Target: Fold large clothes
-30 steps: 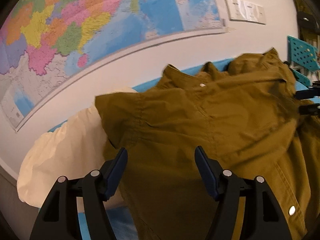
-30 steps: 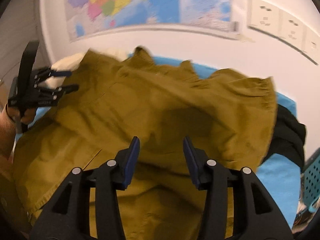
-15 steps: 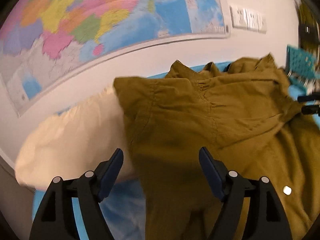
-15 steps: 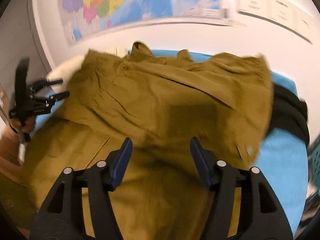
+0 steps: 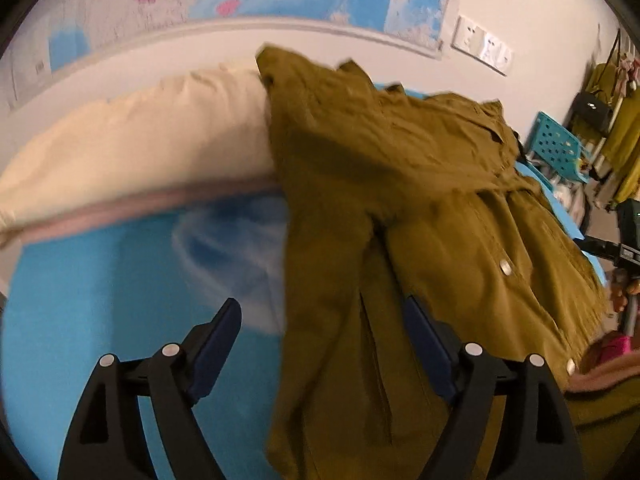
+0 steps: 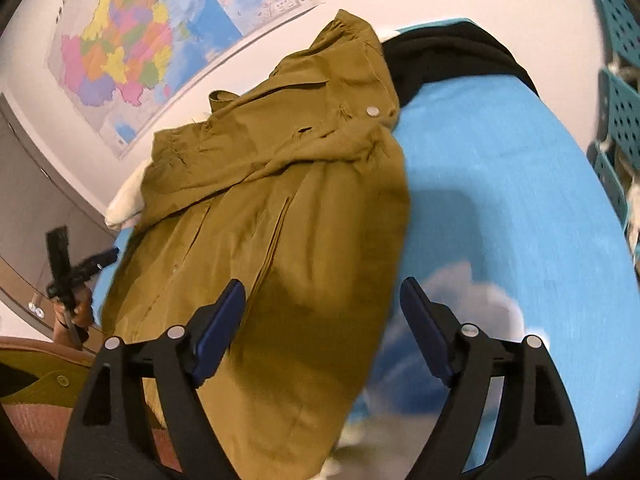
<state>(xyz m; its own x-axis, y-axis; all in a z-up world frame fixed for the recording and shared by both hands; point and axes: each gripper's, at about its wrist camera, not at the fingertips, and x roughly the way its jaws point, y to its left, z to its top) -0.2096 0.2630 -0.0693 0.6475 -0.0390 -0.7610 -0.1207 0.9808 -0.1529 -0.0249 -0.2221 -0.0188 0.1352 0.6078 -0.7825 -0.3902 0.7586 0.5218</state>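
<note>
Two grippers, the left gripper (image 5: 320,336) and right gripper (image 6: 320,316), hover with jaws spread wide, gripping nothing, over a soft olive jacket (image 5: 420,200) with metal snaps, lying rumpled on a smooth blue sheet (image 6: 500,180); beyond, a cream pillow (image 5: 140,140) and wall map (image 6: 132,52).

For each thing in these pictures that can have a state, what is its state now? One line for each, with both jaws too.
Olive jacket: lying on the bed, sides folded inward, not gripped.
Left gripper: jaws open, holding nothing.
Right gripper: jaws open, holding nothing.
Cream pillow: lying by the wall, its end under the jacket.
Black garment: bunched up beside the jacket's top.
Blue sheet: spread over the bed.
</note>
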